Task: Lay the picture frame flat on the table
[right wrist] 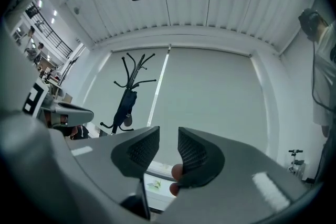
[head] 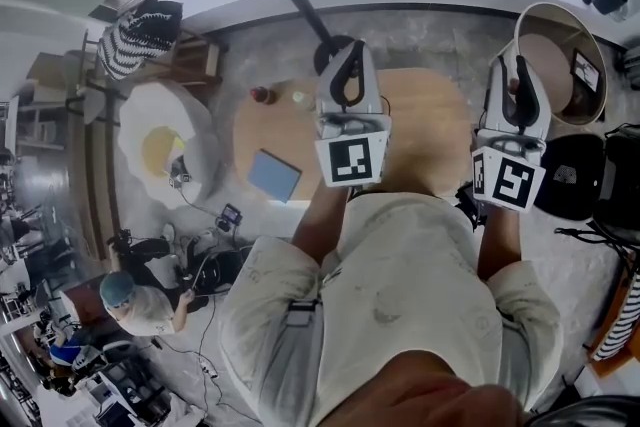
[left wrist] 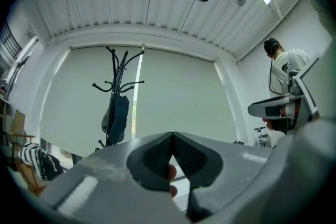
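Observation:
A blue rectangular picture frame (head: 274,175) sits near the left front edge of the round wooden table (head: 420,125); I cannot tell whether it lies flat or is propped. Both grippers are held high above the table, far from the frame. My left gripper (head: 347,65) (left wrist: 172,135) is shut with its pads touching and nothing between them. A narrow gap shows between the jaws of my right gripper (head: 519,75) (right wrist: 168,144), which is open and empty. Neither gripper view shows the frame; they look at a wall and the ceiling.
A small red bottle (head: 262,95) and a pale small object (head: 298,98) stand at the table's far left. A coat rack (left wrist: 119,99) stands beyond the table. A round tub chair (head: 560,55) is at the right, and a person (head: 135,305) sits on the floor at the lower left.

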